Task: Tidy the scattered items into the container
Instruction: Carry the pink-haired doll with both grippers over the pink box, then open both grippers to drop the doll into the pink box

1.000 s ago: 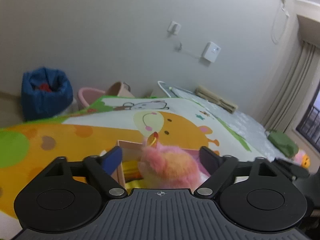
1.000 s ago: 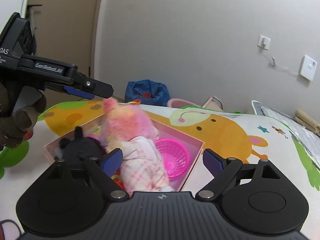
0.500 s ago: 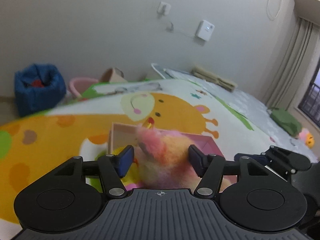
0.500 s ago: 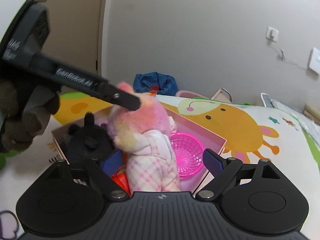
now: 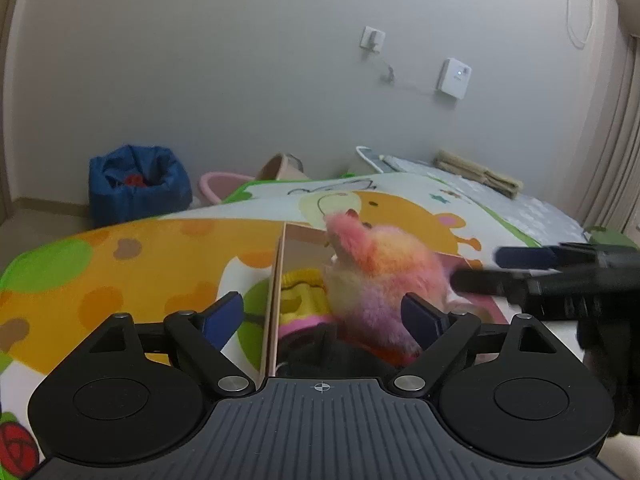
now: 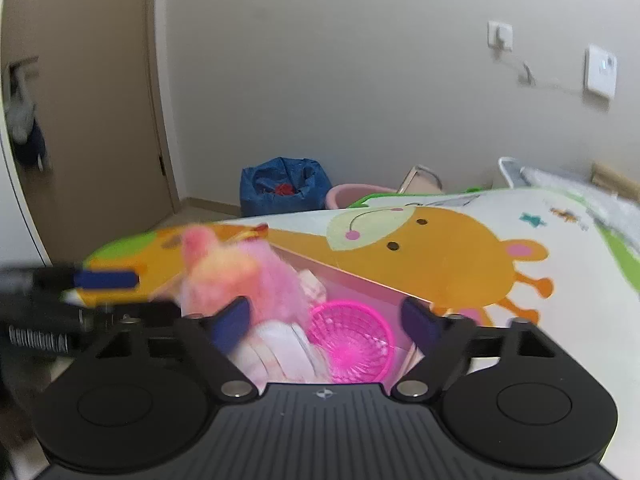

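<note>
A pink-and-orange plush toy [image 5: 380, 276] in a checked white outfit [image 6: 280, 352] sits inside the pink box [image 5: 276, 280], leaning towards its left wall. My left gripper [image 5: 321, 316] stands open just behind it, with its fingers apart from the fur. Beside the plush lie a yellow toy [image 5: 302, 292] and a dark plush [image 5: 332, 356]. My right gripper [image 6: 326, 320] is open too and hovers over the box, above a pink plastic basket [image 6: 352, 340]. Each gripper shows blurred at the edge of the other's view.
The box rests on a giraffe play mat [image 6: 440, 256] spread over the floor. By the far wall stand a blue bag [image 5: 136, 184] and a pink tub [image 5: 220, 188]. A brown door [image 6: 80, 120] is at the left, and a grey quilted mat [image 5: 520, 208] at the right.
My left gripper has opened wide, let go of the plush and drawn back. The plush now rests in the box. The right gripper has dropped closer over the basket.
</note>
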`<state>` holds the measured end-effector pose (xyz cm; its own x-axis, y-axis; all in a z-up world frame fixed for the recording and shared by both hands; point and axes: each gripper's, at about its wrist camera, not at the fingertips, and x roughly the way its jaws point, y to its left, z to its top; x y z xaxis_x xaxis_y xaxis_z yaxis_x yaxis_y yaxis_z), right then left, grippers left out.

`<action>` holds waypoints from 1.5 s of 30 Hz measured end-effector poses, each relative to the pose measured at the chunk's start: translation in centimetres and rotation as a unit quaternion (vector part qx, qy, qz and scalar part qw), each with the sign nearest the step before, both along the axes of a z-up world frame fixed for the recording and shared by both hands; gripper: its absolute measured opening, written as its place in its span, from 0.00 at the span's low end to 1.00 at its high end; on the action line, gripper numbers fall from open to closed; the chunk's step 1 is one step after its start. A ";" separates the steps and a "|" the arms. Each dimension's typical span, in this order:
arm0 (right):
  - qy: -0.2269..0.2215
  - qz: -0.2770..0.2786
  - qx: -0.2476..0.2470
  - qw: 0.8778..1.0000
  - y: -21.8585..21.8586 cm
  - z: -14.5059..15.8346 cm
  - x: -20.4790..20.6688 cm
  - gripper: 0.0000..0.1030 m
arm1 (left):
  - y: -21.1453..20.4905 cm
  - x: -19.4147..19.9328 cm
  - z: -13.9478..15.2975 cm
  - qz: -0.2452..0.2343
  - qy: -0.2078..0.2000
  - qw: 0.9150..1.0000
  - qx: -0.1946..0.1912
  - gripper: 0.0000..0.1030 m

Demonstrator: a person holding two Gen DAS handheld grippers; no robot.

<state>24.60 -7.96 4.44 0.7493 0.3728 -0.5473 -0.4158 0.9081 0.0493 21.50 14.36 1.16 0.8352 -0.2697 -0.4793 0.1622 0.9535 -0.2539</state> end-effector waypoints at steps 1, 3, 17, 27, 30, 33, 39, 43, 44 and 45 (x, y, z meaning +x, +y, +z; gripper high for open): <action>0.009 0.003 0.012 1.000 0.0 0.4 0.3 0.65 | 0.1 -0.2 0.0 -0.002 0.000 1.000 -0.003 0.88; 0.028 0.011 0.034 0.999 0.2 1.0 1.0 0.64 | 0.3 -0.5 -0.1 -0.004 -0.005 1.000 -0.009 0.88; 0.154 0.079 0.020 0.985 5.4 -3.3 5.9 0.75 | 1.4 -2.3 -1.2 -0.035 -0.003 0.999 -0.031 0.79; 0.020 0.059 -0.138 0.989 7.6 1.7 2.0 0.79 | 2.4 -2.6 -0.8 -0.027 -0.013 0.998 -0.051 0.88; 0.037 0.063 -0.099 0.992 7.5 2.0 2.4 0.81 | 2.6 -2.7 -0.9 -0.024 -0.013 0.998 -0.051 0.90; 0.021 0.049 -0.035 0.998 5.5 4.4 2.4 0.88 | 2.8 -2.7 -0.9 -0.018 -0.013 0.998 -0.053 0.91; 0.010 0.024 0.009 1.000 4.3 5.5 3.5 0.87 | 2.8 -2.6 -1.2 -0.015 -0.009 0.998 -0.052 0.91; 0.085 0.022 -0.004 0.996 5.7 1.4 4.9 0.76 | 2.7 -3.0 -1.0 -0.021 -0.019 0.998 -0.059 0.91; 0.108 0.025 -0.010 0.994 5.9 0.1 5.2 0.77 | 2.8 -3.1 -0.9 -0.021 -0.022 0.998 -0.060 0.91; 0.096 0.033 -0.012 0.995 5.8 -0.5 4.6 0.77 | 2.9 -3.1 -0.8 -0.021 -0.024 0.998 -0.063 0.91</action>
